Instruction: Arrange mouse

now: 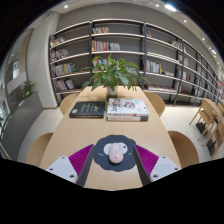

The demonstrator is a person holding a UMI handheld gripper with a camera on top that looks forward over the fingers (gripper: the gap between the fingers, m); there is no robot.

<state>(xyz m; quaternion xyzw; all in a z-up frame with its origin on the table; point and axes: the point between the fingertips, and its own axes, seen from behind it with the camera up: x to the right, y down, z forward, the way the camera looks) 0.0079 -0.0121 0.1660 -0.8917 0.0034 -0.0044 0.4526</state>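
Observation:
A small white and pink mouse [117, 152] lies on a round dark grey mouse mat [102, 160] on the light wooden table [110, 130]. My gripper [115, 149] is open. Its two fingers, with magenta pads [72, 161], stand on either side of the mat. The mouse sits between the fingers with a clear gap on each side. It rests on the mat and nothing is pressing on it.
Beyond the mat, a dark book [87, 109] and a stack of books [127, 108] lie at the table's far end, in front of a potted plant [115, 72]. Wooden chairs [68, 101] stand round the table. Bookshelves [120, 50] line the back wall.

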